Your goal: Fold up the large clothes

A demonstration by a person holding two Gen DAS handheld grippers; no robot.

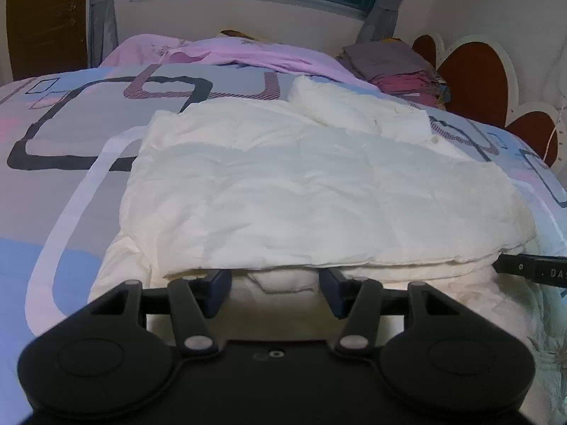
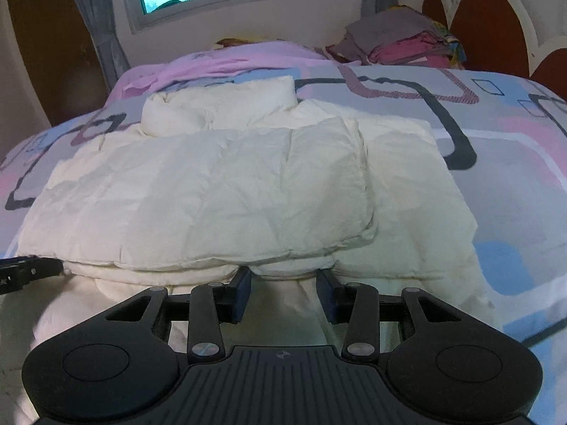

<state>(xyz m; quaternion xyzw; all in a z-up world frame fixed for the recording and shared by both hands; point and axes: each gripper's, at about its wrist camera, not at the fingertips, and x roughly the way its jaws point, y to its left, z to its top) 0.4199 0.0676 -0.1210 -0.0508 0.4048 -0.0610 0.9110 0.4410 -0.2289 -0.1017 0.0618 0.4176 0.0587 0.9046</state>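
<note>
A large cream padded garment lies on the bed, its upper layer folded over towards me. My left gripper sits at the near folded edge with its fingertips tucked under it. A lump of the cloth stands between the jaws, with a shadowed gap beside the left finger. In the right wrist view the same garment fills the middle. My right gripper is shut on a bulge of its near edge, which fills the space between the pads. Each gripper's tip shows at the edge of the other's view: the right gripper, the left gripper.
The bed cover has grey, pink and blue squares. A pink blanket lies at the far end. A stack of folded clothes stands by the red and white headboard. A window and curtains are behind.
</note>
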